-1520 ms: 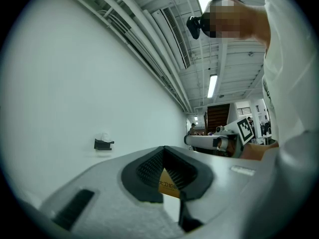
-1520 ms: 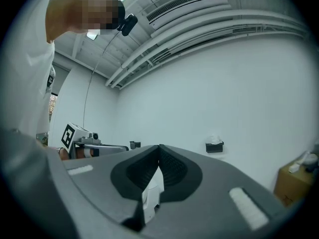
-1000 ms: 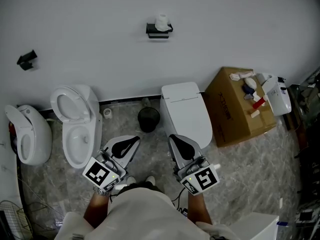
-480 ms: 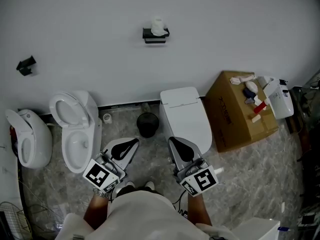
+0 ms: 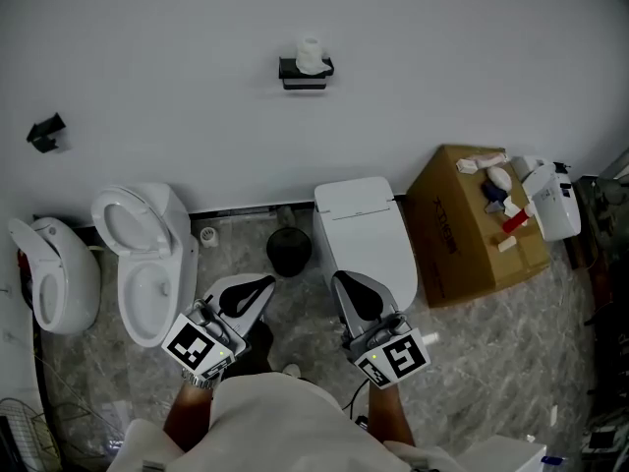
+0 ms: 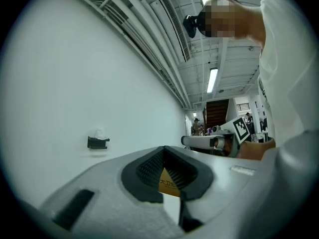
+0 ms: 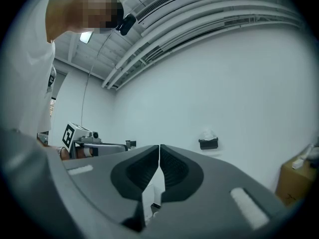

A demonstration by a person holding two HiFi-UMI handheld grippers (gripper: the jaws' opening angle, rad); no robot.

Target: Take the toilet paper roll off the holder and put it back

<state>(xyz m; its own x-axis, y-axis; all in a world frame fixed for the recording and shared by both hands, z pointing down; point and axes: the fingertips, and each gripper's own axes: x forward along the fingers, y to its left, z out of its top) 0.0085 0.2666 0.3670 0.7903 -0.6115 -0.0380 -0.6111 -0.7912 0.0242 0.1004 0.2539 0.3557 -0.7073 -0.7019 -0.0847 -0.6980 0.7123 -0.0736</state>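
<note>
The white toilet paper roll [image 5: 311,52] sits on a black holder [image 5: 305,73] high on the white wall, far ahead of both grippers. In the left gripper view the roll [image 6: 99,133] and holder [image 6: 97,143] show small at the left. The right gripper view has the roll [image 7: 207,134] on its holder [image 7: 208,144] right of the jaws. My left gripper [image 5: 265,282] and right gripper [image 5: 341,278] hang low over the floor, both shut with nothing between the jaws. The jaw tips of the left gripper [image 6: 164,149] and the right gripper [image 7: 159,147] touch.
Below the holder stands a closed white toilet [image 5: 365,230], with a black bin [image 5: 290,249] beside it. An open-seat toilet [image 5: 147,254] and another toilet [image 5: 54,273] stand at the left. A cardboard box [image 5: 462,239] carrying small items stands at the right. A black fixture [image 5: 44,133] is on the wall.
The view has shifted slightly, with the person's feet moving under the body. Both grippers stay shut and held low in about the same place.
</note>
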